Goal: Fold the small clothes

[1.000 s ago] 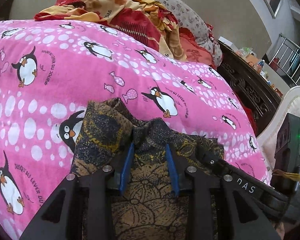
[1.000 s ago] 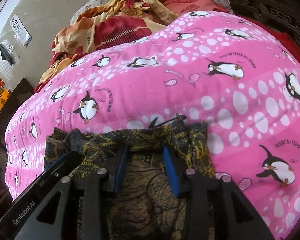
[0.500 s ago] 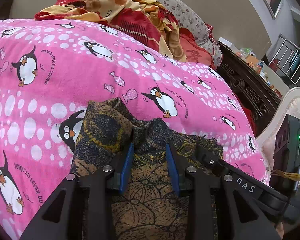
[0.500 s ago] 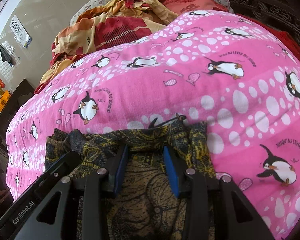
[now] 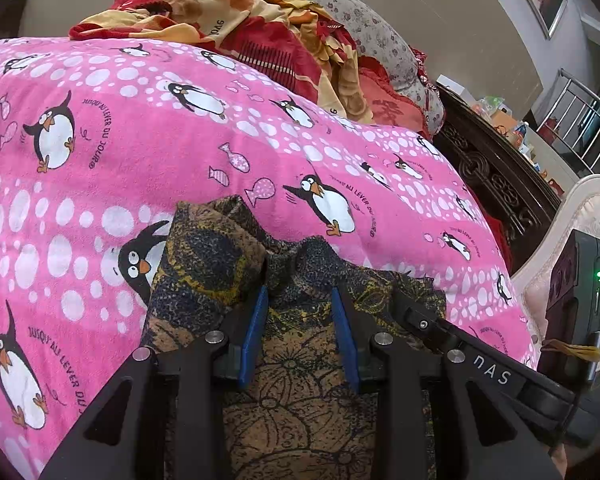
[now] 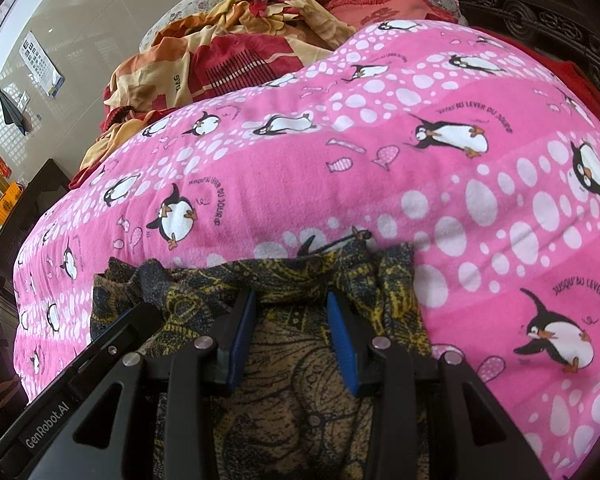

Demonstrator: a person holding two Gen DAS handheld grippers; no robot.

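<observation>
Left wrist view: a dark, gold-patterned garment is seen bunched on a pink penguin blanket, directly under both grippers, its far edge running crosswise and pinched between the narrowly parted jaws of the left gripper and right gripper.

Dark patterned black-and-yellow fabric garment bunched on pink fleece penguin-print blanket. Right gripper over garment, blue-padded fingers apart, fabric fold between. Left gripper's black arm at garment's left edge. Red-orange crumpled blanket beyond pink blanket.
</observation>
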